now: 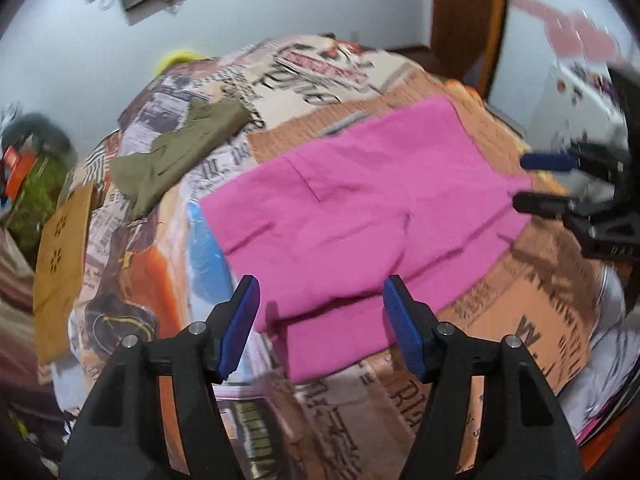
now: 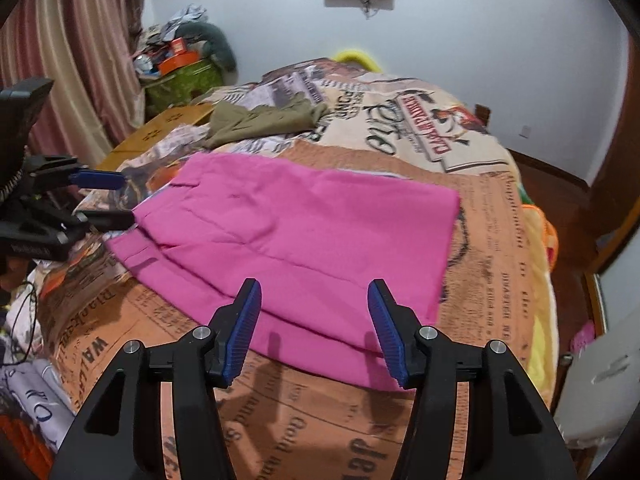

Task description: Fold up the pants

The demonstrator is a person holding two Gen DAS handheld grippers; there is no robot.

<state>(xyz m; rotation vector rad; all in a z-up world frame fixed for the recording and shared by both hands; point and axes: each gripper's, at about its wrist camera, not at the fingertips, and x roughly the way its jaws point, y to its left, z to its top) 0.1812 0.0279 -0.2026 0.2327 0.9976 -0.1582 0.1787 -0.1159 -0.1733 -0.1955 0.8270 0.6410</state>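
From the left wrist camera, the left gripper [image 1: 320, 300] is hovering with its jaws spread wide and holding nothing, above the near edge of the pink pants [image 1: 360, 208], which are lying folded on a printed bedspread [image 1: 500, 312].

From the right wrist camera, the right gripper [image 2: 314, 304] is likewise gaping wide, gripping nothing, over the pants' near edge. Olive trousers [image 2: 260, 122] are lying farther back.

1 pink pants [image 2: 296, 240], 1 olive garment [image 2: 264, 120], 1 bedspread [image 2: 500, 240], 2 claws [image 1: 320, 312]
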